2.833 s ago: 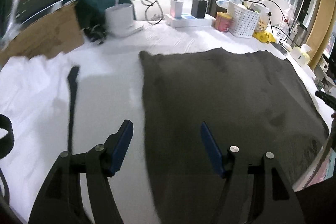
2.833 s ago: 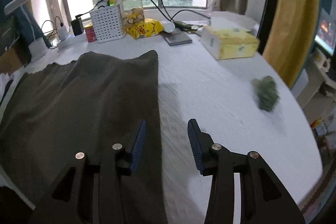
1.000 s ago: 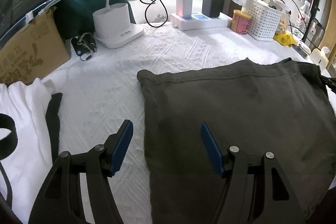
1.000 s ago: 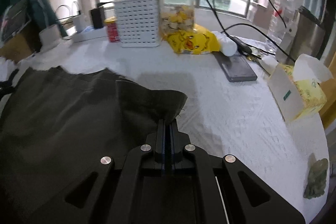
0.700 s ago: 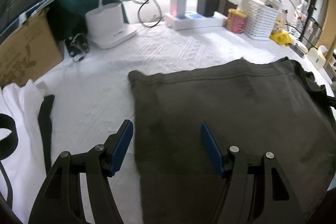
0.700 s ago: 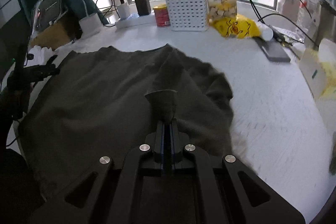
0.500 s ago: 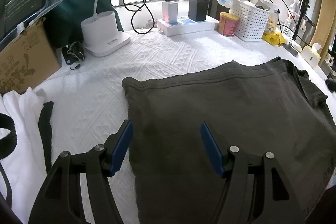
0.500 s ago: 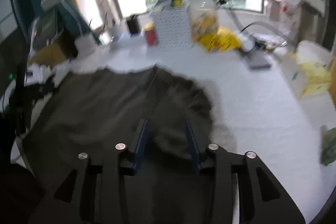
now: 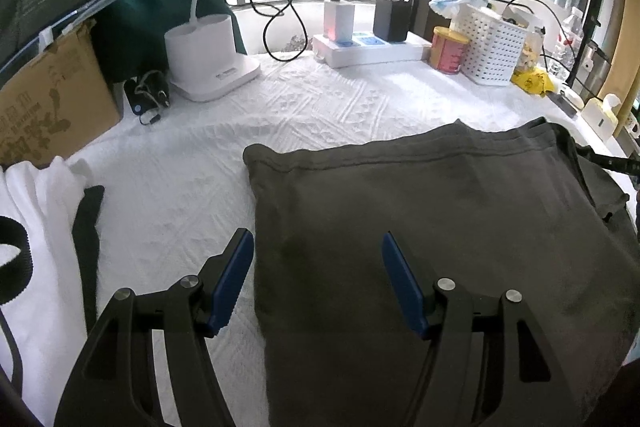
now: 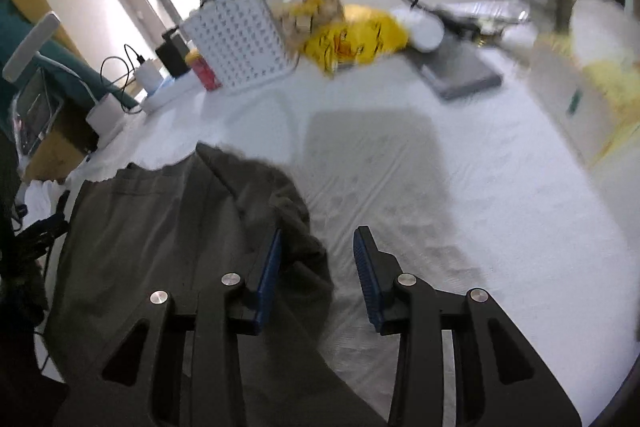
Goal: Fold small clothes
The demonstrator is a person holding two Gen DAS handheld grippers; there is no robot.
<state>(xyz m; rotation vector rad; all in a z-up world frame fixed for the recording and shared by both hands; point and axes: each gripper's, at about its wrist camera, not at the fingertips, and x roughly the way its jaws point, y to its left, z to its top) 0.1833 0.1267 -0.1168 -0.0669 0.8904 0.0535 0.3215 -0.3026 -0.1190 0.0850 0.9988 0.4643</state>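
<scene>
A dark grey garment [image 9: 440,227] lies flat on the white tablecloth [image 9: 172,195]. Its right side is turned in, forming a rumpled flap [image 10: 280,211]. My left gripper [image 9: 318,267] hovers open over the garment's near left edge; that edge runs between the fingers and the pads do not touch it. My right gripper [image 10: 318,259] hangs over the garment's right edge beside the flap. Its jaws are closing, with cloth below the left finger [image 10: 268,267] but nothing pressed between the pads.
White clothes with a black strap [image 9: 36,227] lie at the left beside a cardboard box [image 9: 48,107]. At the back stand a lamp base [image 9: 204,55], power strip [image 9: 368,47], red can [image 9: 448,51], white basket [image 10: 240,43], yellow bag [image 10: 356,39] and tissue box [image 10: 592,95].
The right gripper carried the garment's right corner leftwards over the cloth, let it go and drew back to the right edge. The left gripper stayed in place, open.
</scene>
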